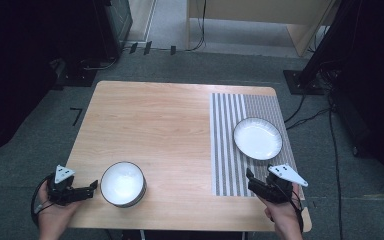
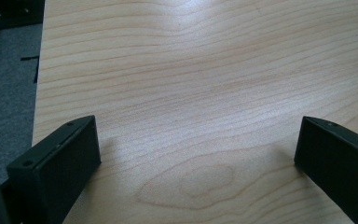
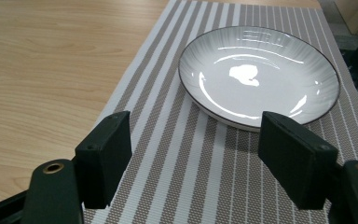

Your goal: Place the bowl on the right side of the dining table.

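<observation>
A white plate (image 1: 257, 138) with a thin dark rim lies on a grey-and-white striped placemat (image 1: 225, 150) on the right half of the wooden table (image 1: 155, 125). A white bowl (image 1: 122, 182) with a dark rim stands near the front left. My left gripper (image 1: 93, 188) sits just left of the bowl, pointing at it; its jaws (image 2: 196, 126) stand wide apart over bare wood. My right gripper (image 1: 250, 177) hovers over the placemat's front edge, short of the plate (image 3: 256, 74). It is open (image 3: 193, 122), with only striped mat (image 3: 186, 154) between its fingers.
Grey carpet surrounds the table, with cables (image 1: 310, 117) and dark stands along the right and back. A wooden furniture piece (image 1: 260, 15) stands beyond the far edge. Bare wood lies between the bowl and the mat.
</observation>
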Demonstrator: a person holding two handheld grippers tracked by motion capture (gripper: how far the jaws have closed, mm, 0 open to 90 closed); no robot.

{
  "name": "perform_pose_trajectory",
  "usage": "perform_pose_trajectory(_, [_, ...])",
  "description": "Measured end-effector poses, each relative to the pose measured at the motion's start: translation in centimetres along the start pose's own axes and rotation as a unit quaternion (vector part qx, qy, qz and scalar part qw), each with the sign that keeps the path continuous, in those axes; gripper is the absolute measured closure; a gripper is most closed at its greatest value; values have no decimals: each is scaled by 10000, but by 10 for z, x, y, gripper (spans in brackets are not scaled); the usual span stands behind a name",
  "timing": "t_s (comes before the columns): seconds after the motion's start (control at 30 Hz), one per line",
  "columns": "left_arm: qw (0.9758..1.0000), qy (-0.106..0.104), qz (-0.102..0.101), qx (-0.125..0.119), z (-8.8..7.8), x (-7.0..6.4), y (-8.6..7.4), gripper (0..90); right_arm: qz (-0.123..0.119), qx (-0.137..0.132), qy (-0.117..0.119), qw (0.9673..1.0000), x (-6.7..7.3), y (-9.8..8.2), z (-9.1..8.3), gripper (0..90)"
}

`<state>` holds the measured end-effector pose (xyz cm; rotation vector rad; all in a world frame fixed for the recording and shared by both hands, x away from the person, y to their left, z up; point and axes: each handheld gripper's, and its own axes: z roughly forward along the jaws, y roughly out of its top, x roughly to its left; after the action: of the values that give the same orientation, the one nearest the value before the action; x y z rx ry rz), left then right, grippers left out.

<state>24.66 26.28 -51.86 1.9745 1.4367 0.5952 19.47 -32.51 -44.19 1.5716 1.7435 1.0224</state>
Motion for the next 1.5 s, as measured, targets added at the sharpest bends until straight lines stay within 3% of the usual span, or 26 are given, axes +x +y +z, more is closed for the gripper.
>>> perform_pose_trajectory(0.13, [10000, -18, 18, 0, 0, 0, 0, 0, -48, -33, 64, 10000, 6, 4, 0, 263])
perform_pose_trajectory(0.67, [10000, -39, 16, -11, 0, 0, 0, 0, -290, -164, 603, 9976, 52, 26, 3, 266])
perform_pose_trajectory(1.5, [10000, -57, 48, 3, 0, 0, 0, 0, -487, -217, 1032, 9932, 99, 41, 9, 262])
